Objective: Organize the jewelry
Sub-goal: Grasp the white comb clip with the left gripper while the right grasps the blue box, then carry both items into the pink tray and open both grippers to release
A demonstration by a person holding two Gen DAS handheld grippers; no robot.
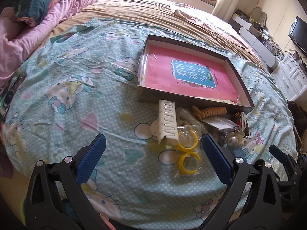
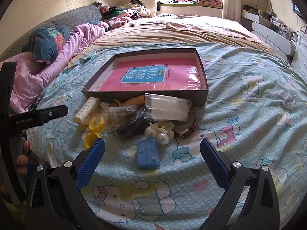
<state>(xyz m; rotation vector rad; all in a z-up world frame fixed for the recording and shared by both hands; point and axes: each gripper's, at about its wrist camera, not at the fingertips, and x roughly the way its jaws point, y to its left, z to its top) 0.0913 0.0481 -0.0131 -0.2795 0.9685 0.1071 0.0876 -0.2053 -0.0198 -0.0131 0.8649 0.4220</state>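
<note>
A crumpled pink quilt (image 2: 57, 57) lies beside a tan bedspread (image 2: 163, 32) on the cartoon-cat-printed teal sheet (image 2: 249, 115); a black television (image 1: 300, 34) stands nearby.

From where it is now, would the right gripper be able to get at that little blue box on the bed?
Probably yes. The right gripper is open and empty, and the blue box lies on the bedspread right before it, apart from the pile, nothing between.

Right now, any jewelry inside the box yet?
No, the box holds only a pink book; the yellow hoops and other pieces lie outside it.
</note>
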